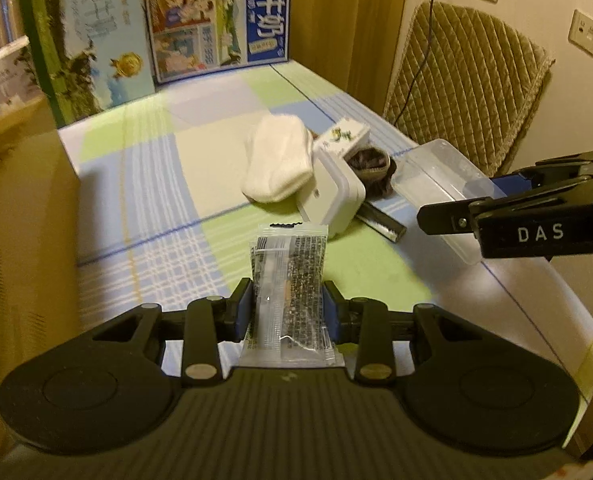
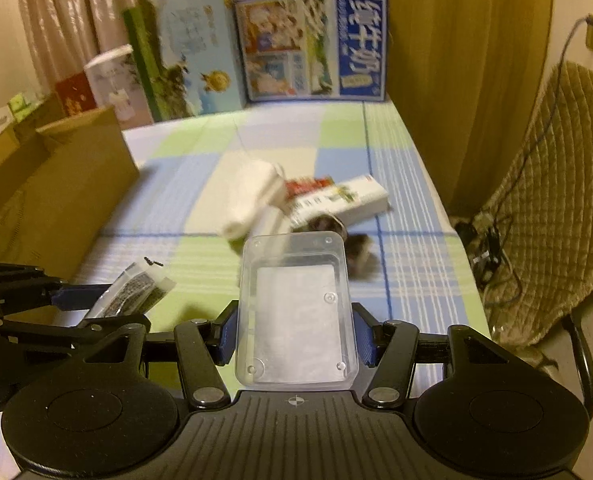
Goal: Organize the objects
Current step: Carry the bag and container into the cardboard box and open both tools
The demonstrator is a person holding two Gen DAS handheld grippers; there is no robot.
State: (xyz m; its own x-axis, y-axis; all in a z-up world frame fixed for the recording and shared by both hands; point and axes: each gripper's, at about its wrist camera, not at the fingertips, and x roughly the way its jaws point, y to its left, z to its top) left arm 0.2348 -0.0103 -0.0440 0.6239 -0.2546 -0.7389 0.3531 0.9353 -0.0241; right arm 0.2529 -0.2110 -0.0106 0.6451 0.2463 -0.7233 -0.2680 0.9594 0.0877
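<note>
- Packet (image 1: 286, 288) first: our left gripper (image 1: 287, 312) is clenched on a thin plastic sachet with printed text, holding it upright above the near part of the table (image 1: 144, 184). We judge it very light, floppy and a little slick, so the pads should stay on its flat middle, not on the sealed edge.
- Our right gripper (image 2: 294, 332) is clamped across the sides of a clear plastic tray (image 2: 294, 304), open side up, lifted over the table's near end. It looks light and stiff but thin-walled; too hard a squeeze could bow or crack it, so the short walls near the base seem the safer hold.
- We see the rest of the clutter in a heap at mid-table: a white sock (image 1: 278, 166), a white box (image 1: 338, 196) leaning on it, a dark sock (image 1: 370, 164) behind, a printed carton (image 2: 340, 200) on top. The socks are soft; the boxes rigid.
- Edges: a cardboard box (image 2: 56, 184) stands close on the left, the table's right edge drops toward a padded chair (image 1: 468, 84), and tall cartons (image 1: 216, 20) line the far end.
- Open room lies on the near checked cloth between the grippers, and beyond the heap.
</note>
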